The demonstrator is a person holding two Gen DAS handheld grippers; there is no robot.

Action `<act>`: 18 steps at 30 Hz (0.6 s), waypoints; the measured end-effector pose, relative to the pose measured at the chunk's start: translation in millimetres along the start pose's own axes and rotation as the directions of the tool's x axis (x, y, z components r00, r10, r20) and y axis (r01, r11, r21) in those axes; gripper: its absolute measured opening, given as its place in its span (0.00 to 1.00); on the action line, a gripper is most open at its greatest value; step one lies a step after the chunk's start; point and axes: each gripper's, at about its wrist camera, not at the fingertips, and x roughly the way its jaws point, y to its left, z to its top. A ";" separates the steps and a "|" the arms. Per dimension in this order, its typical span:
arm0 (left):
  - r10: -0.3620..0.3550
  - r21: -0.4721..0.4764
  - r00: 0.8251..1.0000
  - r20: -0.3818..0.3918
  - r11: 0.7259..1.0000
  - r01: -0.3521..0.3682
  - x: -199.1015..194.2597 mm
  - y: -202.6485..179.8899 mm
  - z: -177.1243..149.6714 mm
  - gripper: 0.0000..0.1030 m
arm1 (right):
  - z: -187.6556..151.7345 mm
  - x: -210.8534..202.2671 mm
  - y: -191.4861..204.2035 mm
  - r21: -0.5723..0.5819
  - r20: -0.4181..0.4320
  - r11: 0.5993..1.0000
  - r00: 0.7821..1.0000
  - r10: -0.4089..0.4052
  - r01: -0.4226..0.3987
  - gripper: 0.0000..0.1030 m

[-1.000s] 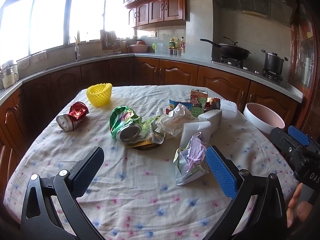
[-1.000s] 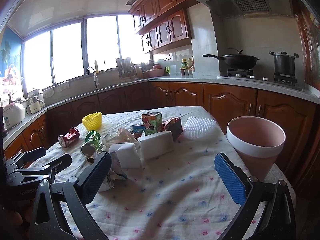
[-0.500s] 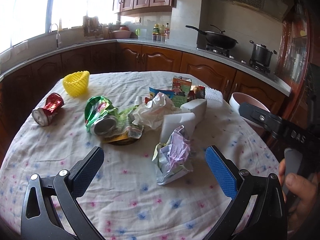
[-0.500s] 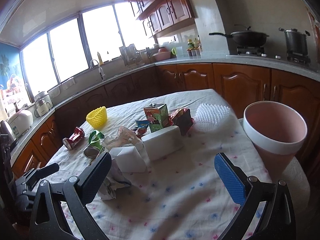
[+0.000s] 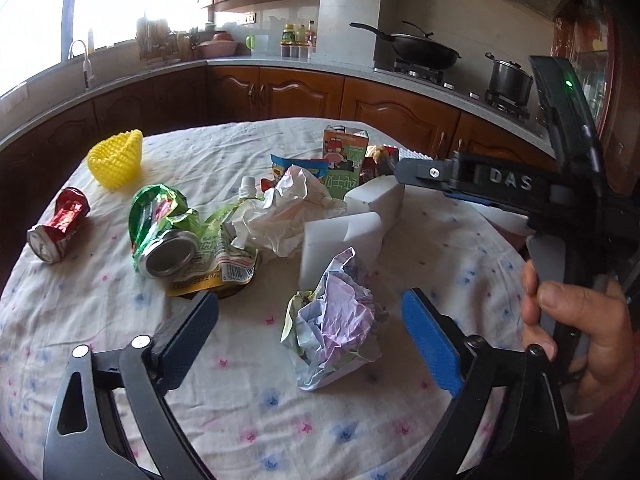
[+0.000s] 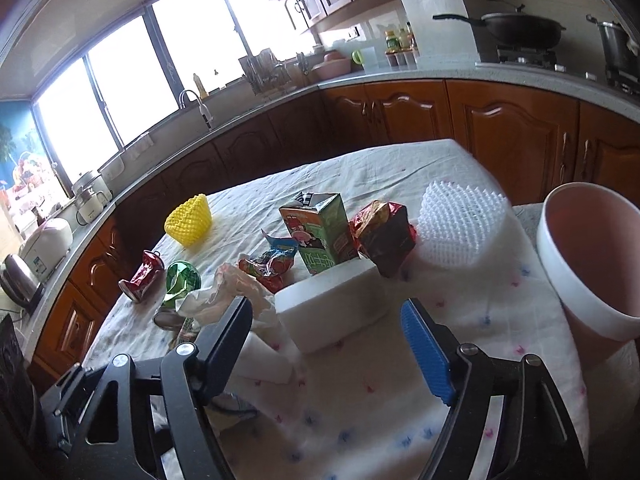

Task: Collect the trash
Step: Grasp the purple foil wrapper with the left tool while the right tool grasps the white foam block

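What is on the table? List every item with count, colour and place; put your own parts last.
paper wad: 1, pale purple, between left jaws, untouched
foam blocks: 2, white, centre
cans: 2, red and green, crushed, left
carton: 1, green, upright
net cup: 1, yellow, far left
wrapper: 1, red
bin: 1, pink, right edge
left gripper: open, closing
right gripper: open, closing, before a block
hand: 1
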 end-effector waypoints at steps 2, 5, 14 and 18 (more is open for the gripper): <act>-0.017 -0.013 1.000 -0.022 1.000 0.016 6.4 4.2 0.4 0.80 | 3.0 9.3 1.4 0.003 -0.018 1.000 1.000 -0.006 0.006 0.76; -0.047 -0.030 0.998 -0.037 0.998 0.046 11.4 10.2 0.3 0.72 | 8.1 27.5 -1.2 0.057 -0.065 0.998 0.998 0.000 0.004 0.76; -0.140 -0.007 0.990 -0.032 0.990 0.139 10.2 8.7 3.0 0.20 | 5.0 68.9 -14.9 0.200 -0.165 0.980 0.986 0.034 -0.001 0.66; -0.141 0.011 0.990 -0.012 0.990 0.141 6.8 6.3 4.3 0.15 | 2.1 56.3 -18.2 0.203 -0.122 0.978 0.990 0.074 -0.048 0.44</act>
